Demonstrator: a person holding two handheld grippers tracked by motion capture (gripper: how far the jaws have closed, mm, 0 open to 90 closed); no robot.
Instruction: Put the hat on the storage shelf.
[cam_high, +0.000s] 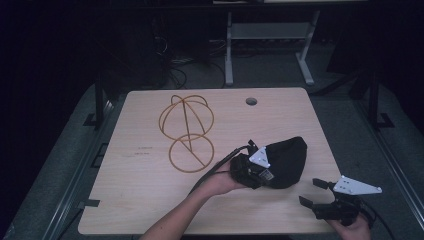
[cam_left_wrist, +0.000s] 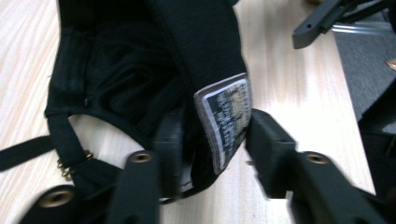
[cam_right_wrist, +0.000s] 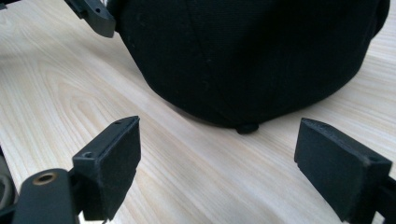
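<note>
A black cap (cam_high: 289, 159) lies on the right half of the wooden table (cam_high: 145, 200), hollow side toward my left gripper (cam_high: 266, 174). In the left gripper view the cap's inner band (cam_left_wrist: 201, 42) with its woven label (cam_left_wrist: 225, 119) fills the gap between the jaws, and my left gripper (cam_left_wrist: 214, 142) is shut on it. My right gripper (cam_high: 310, 192) rests at the table's front right corner, jaws wide open and bare. The right gripper view looks along the right gripper (cam_right_wrist: 218, 156) at the cap's crown (cam_right_wrist: 247, 56), a short way ahead.
A golden wire frame (cam_high: 186, 132) of hoops lies left of the cap, toward the table's back. A round cable hole (cam_high: 251, 101) sits near the far edge. Desk legs (cam_high: 229, 50) and cables stand on the dark floor beyond.
</note>
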